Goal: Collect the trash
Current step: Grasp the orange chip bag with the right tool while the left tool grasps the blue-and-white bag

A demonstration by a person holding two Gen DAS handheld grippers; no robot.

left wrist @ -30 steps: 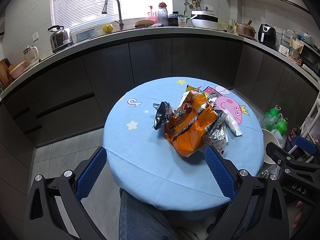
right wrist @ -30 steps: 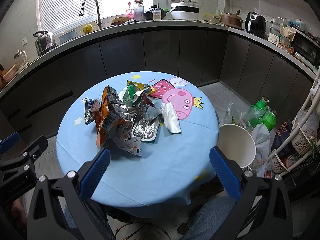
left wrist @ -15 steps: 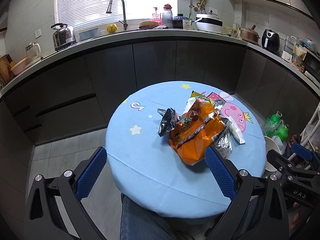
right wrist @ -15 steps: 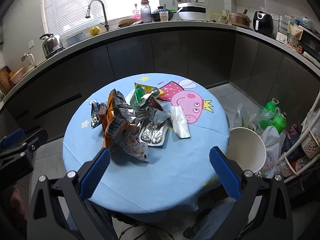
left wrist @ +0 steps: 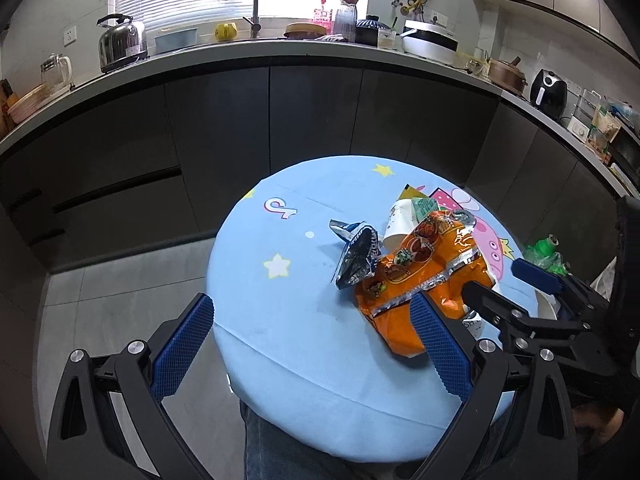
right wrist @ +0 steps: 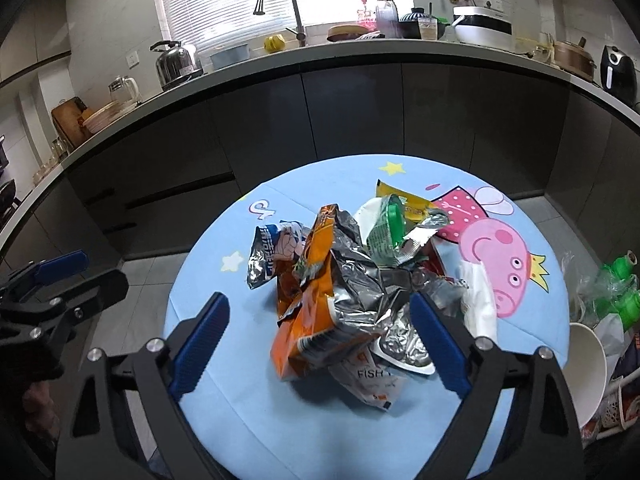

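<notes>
Approaching the heap of wrappers was the step in hand. The right gripper [right wrist: 320, 340] was poised over the near side of the pile with its jaws closing; the orange snack bag [right wrist: 308, 320] and crumpled foil wrapper [right wrist: 360, 280] lay in the span between its blue pads, but the pads did not yet press on either. The left gripper [left wrist: 312, 340] was released, its jaws spread wide with nothing held; its right pad stood in front of the near end of the orange bag, though contact could not be confirmed. All trash rested in one cluster on the round table [right wrist: 248, 400] with the blue cartoon cloth: a small blue-and-silver packet [right wrist: 266, 256] at the left edge of the cluster, a green-lidded cup [right wrist: 384, 224] behind, and a white wrapper [right wrist: 480, 304] to the right. A white bin [right wrist: 588, 368] stood on the floor just beside the table's right edge. The task was judged to be at its start, with nothing yet collected. The next move called for the right jaws to settle lower around the orange bag and clamp firmly, since thin foil could slip, then carry it rightward to the bin.
</notes>
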